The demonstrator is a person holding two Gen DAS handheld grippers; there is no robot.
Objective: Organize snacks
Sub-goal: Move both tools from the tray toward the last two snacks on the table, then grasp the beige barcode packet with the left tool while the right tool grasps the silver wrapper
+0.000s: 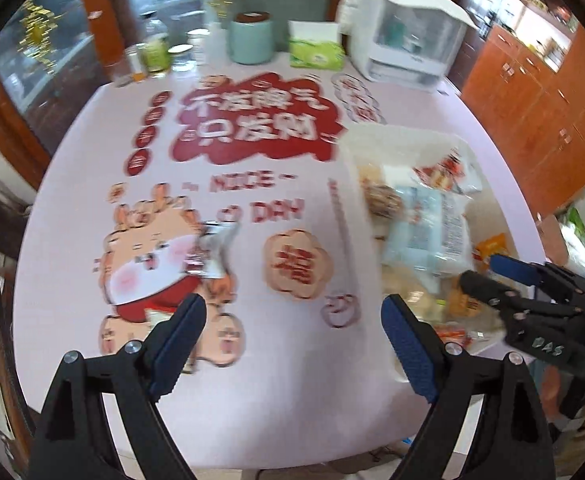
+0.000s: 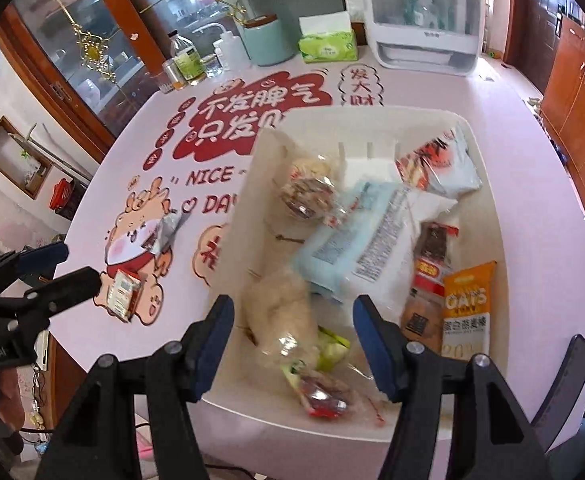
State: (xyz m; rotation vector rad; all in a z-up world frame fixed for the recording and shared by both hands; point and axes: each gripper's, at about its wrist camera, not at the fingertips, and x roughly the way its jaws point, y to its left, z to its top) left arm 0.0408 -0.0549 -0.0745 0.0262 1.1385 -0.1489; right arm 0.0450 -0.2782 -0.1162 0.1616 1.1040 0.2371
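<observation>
A white bin on the pink table holds several snack packs: a light blue pack, an orange oats bar and a clear bag of pale snacks. The bin also shows in the left wrist view. My right gripper is open and empty above the bin's near end. A silver packet lies on the cartoon print, also in the right wrist view. A small red-and-white packet lies near it. My left gripper is open and empty above the table, short of the silver packet.
At the table's far edge stand a teal canister, a green tissue pack, a white appliance and bottles. Wooden cabinets are to the right, a glass cabinet to the left.
</observation>
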